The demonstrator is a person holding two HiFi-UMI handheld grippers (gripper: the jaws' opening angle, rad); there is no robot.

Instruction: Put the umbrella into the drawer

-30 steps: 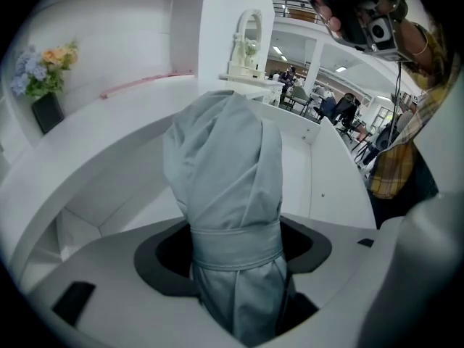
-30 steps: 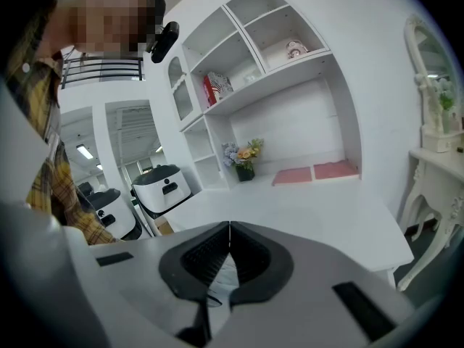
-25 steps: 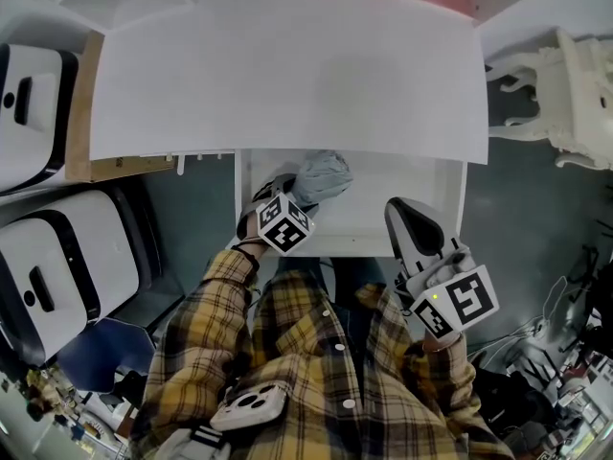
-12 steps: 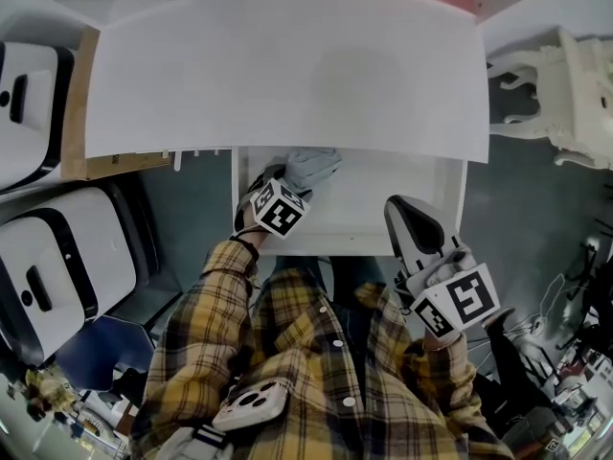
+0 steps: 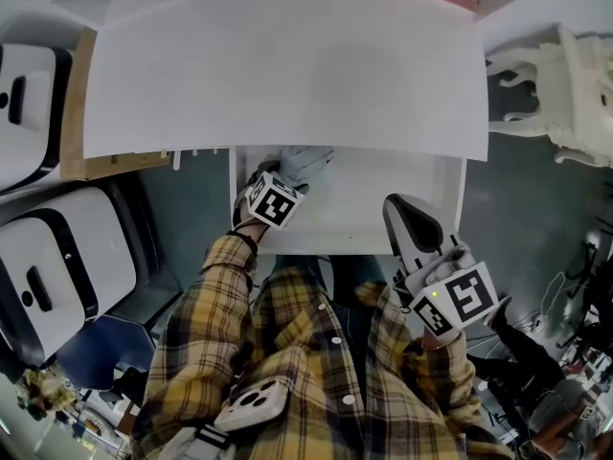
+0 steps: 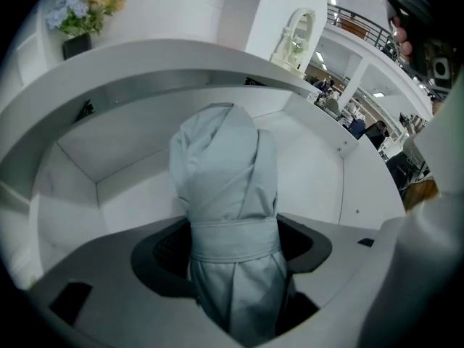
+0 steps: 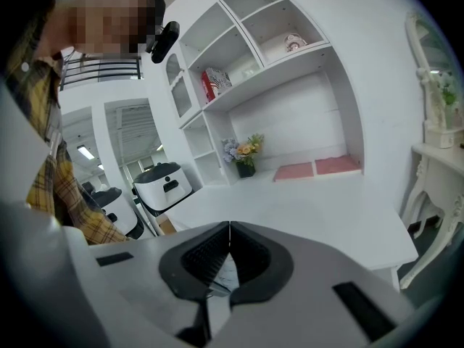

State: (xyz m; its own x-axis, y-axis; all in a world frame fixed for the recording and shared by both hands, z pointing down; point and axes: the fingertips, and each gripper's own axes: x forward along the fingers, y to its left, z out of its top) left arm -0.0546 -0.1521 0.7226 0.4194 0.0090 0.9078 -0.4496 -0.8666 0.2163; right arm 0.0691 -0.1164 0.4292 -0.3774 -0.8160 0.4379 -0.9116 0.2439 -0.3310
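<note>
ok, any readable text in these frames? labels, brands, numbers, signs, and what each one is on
No legible words or numbers in any view.
Left gripper cube and right gripper cube: black-and-white square patterns only, no letters.
Red box on the shelf: print too small to read.
Umbrella: plain grey fabric, no print visible.

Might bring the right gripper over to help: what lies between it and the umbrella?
Only bare drawer floor, per the head view. The left gripper is shut on the umbrella at the drawer's left; the right gripper is shut.
</note>
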